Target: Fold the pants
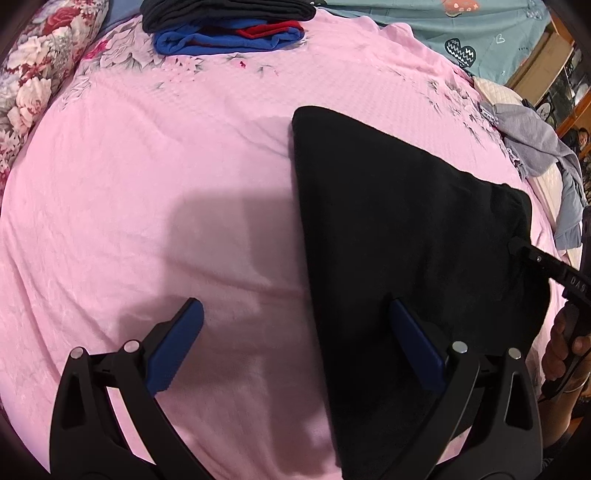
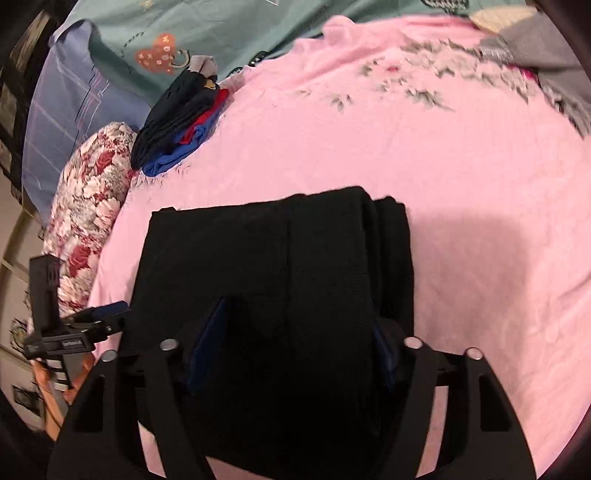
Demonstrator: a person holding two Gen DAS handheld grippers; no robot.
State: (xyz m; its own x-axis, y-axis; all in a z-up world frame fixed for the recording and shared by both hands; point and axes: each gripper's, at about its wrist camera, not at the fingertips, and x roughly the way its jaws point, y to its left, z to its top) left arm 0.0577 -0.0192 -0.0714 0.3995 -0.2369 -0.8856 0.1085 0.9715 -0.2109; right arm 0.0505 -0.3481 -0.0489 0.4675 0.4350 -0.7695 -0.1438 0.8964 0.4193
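**Letting go of the folded black pants on the pink bed**

Looking along the left tongs (image 1: 295,343): spread wide, nothing between the blue pads (image 1: 177,347), one pad over bare pink bedspread (image 1: 147,177), the other over the edge of the black pants (image 1: 399,229). Pants folded into a thick dark slab, lying flat on the right half of the bed. Right tongs (image 1: 517,245) reaching in from the right edge at the far corner of the pants, gripped by a hand (image 1: 565,343). Letters on that arm, something like "DAS", too cut off to read for sure. Stack of dark, red and blue clothes (image 1: 225,29) well apart near the head of the bed; grey garment (image 1: 535,147) off to the right.

Looking along the right tongs (image 2: 301,343): partly spread over the near end of the pants (image 2: 277,251), pads dark against dark cloth, so pinching or free cannot be told. Left tongs (image 2: 107,310) low at the left edge, just beside the pants, with a small label too blurred to read.

To finish well: opening fully, lifting straight up clear of the cloth, not dragging the top layer, then smoothing edges square.
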